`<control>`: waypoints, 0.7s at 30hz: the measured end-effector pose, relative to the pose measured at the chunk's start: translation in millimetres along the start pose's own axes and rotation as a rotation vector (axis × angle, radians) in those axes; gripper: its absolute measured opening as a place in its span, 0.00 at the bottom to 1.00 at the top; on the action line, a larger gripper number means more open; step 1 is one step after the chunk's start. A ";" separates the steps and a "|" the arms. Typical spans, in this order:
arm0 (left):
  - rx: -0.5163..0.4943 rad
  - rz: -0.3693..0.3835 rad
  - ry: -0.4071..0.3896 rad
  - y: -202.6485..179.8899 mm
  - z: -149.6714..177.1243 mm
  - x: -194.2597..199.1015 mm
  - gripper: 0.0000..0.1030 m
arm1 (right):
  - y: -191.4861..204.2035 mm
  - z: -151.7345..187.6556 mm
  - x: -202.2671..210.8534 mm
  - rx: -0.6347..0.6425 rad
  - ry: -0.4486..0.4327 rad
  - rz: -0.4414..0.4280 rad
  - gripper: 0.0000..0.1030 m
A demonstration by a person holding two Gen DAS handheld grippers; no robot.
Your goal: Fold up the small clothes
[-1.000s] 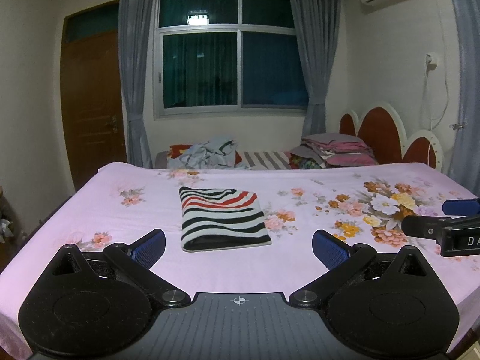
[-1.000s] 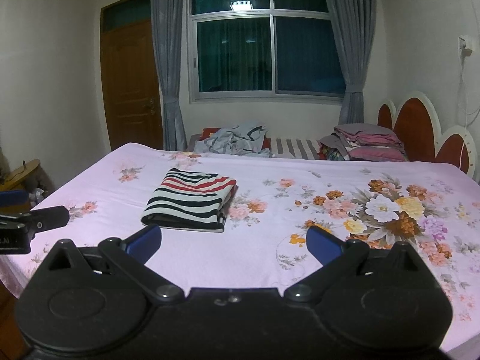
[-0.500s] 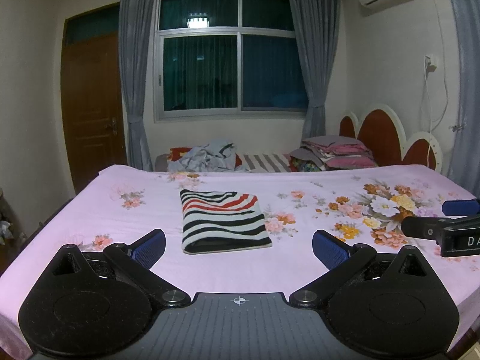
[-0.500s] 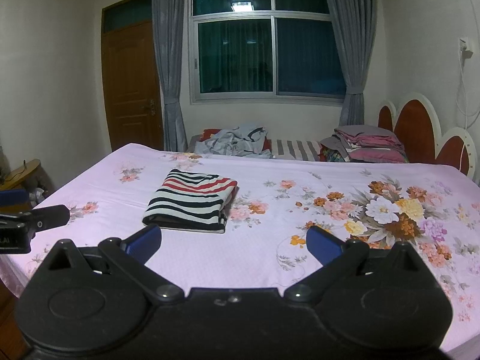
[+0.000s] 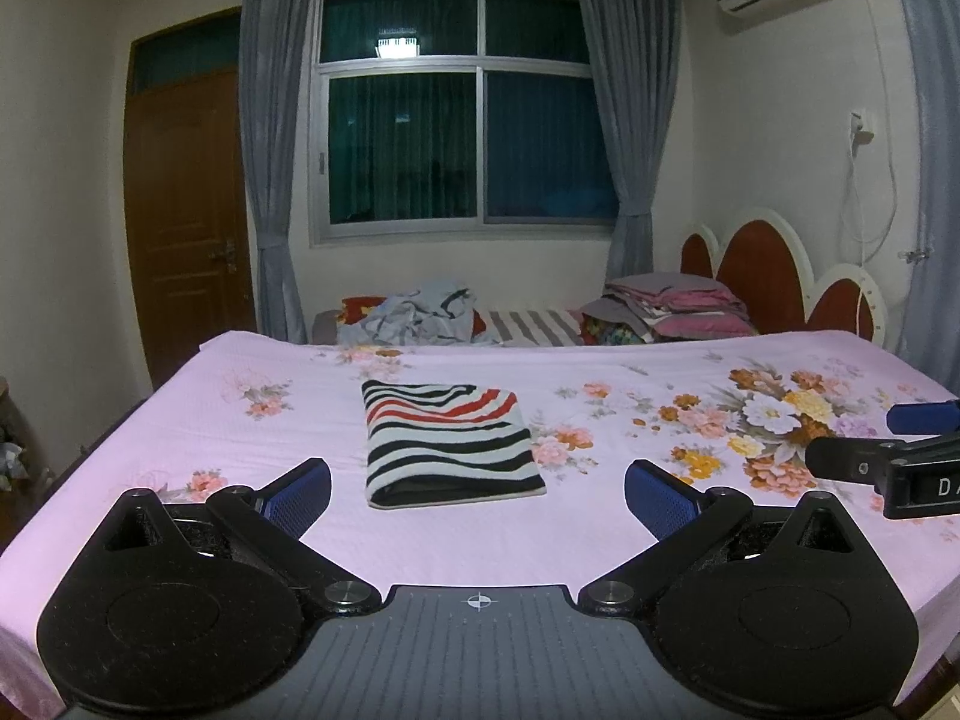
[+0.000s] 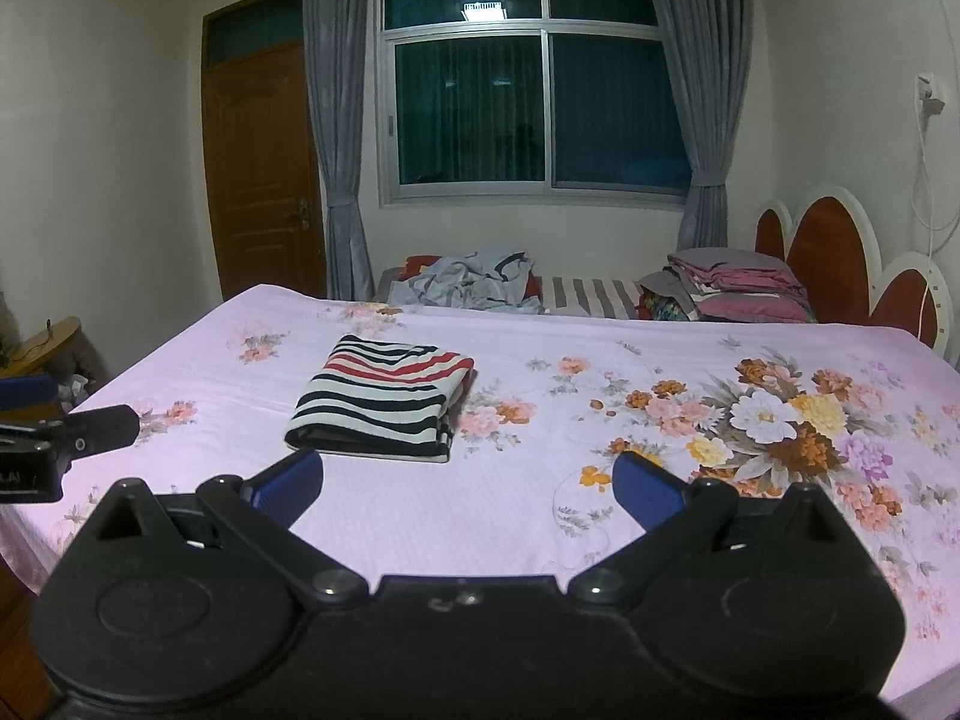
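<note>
A striped garment [image 5: 447,438] in black, white and red lies folded into a flat rectangle on the pink floral bed sheet [image 5: 600,540]; the right wrist view shows the same garment [image 6: 384,399] left of centre. My left gripper [image 5: 477,495] hovers open just in front of it, blue pads wide apart, holding nothing. My right gripper [image 6: 468,483] is open too and holds nothing, with the garment ahead to its left. Each gripper's tip shows at the edge of the other's view: the right one [image 5: 888,450] and the left one [image 6: 60,420].
A heap of unfolded grey-blue clothes [image 5: 414,315] lies beyond the bed's far edge. A stack of folded pink and grey bedding [image 5: 666,309] sits by the red headboard [image 5: 762,276]. A brown door [image 5: 186,216] stands at left, and a small wooden stand [image 6: 42,348] by the bed.
Both views have drifted slightly upward and back, so the folded garment sits a little lower in frame. Both grippers stay open and the garment has not moved.
</note>
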State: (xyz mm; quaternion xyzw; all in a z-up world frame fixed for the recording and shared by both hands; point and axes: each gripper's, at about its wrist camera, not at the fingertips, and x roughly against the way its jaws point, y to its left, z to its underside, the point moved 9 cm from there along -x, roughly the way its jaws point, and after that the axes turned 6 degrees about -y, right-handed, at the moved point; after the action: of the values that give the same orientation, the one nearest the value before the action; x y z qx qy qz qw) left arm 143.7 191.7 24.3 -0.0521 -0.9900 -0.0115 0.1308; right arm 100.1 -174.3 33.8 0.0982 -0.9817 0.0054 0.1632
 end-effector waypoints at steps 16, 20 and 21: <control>-0.002 -0.016 -0.007 1.6 0.8 -1.6 1.00 | 1.1 -0.1 0.1 0.001 -0.002 -0.002 1.00; 0.007 -0.011 -0.025 2.2 0.1 -0.8 1.00 | 1.3 0.0 0.3 0.003 -0.001 -0.004 1.00; 0.008 -0.006 -0.027 1.6 0.0 -0.9 1.00 | 1.4 0.0 0.3 0.003 -0.001 -0.003 1.00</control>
State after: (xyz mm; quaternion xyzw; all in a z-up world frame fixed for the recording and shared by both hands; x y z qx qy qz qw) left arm 144.7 193.2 24.1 -0.0488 -0.9919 -0.0070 0.1173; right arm 99.6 -173.0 33.9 0.0999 -0.9816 0.0063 0.1626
